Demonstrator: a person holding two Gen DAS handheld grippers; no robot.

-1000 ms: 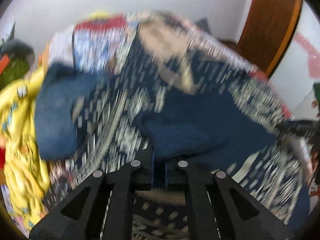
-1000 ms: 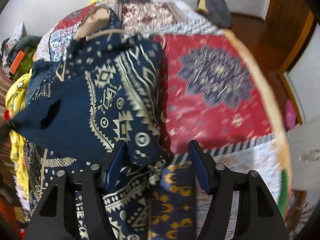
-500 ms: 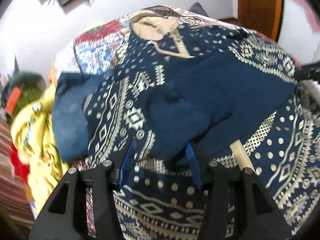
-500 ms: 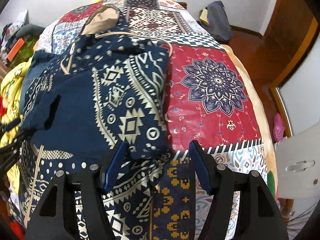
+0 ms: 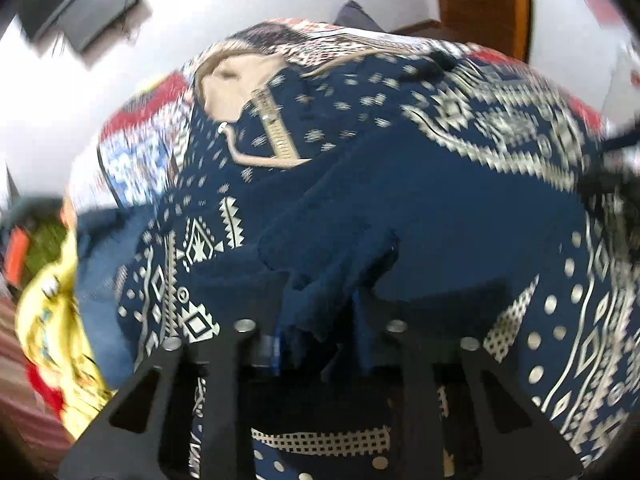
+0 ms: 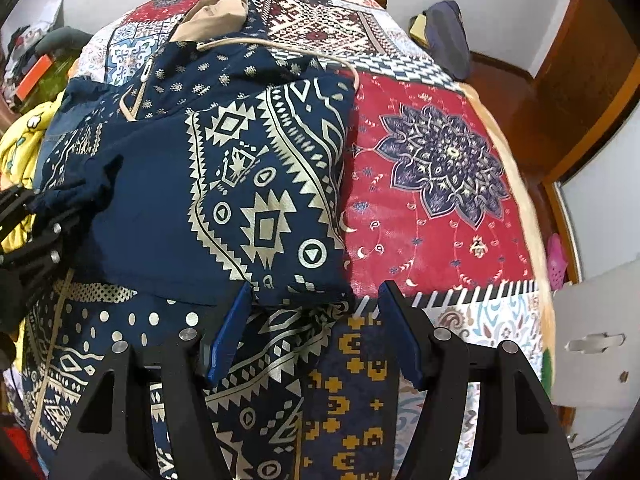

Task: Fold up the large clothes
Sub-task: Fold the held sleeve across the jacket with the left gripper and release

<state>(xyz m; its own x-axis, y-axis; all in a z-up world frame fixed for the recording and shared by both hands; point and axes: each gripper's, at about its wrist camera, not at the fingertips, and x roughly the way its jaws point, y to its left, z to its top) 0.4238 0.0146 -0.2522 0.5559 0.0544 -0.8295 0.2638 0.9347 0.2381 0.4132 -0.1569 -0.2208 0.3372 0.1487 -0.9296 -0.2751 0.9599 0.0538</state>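
A navy hoodie (image 6: pixel 248 184) with cream tribal print lies spread on the bed, its tan-lined hood (image 6: pixel 216 12) at the far end. One sleeve is folded across the body. My left gripper (image 5: pixel 320 336) has the plain navy sleeve cuff (image 5: pixel 328 264) bunched between its pads, and its jaws are closing on it. The same gripper (image 6: pixel 28 216) shows at the left edge of the right wrist view. My right gripper (image 6: pixel 314 320) stands open above the near right corner of the folded part, pads apart from the cloth. This view is blurred in the left wrist camera.
The patchwork bedspread (image 6: pixel 440 168) lies bare to the right of the hoodie. A yellow garment (image 5: pixel 52 320) is heaped at the bed's left side. A dark bag (image 6: pixel 448 36) and a wooden door (image 6: pixel 580 80) stand beyond the bed's far right.
The left gripper let go of the navy cloth, opened, shifted across the hoodie and now closes around the sleeve cuff. The right gripper has stayed in place, open.
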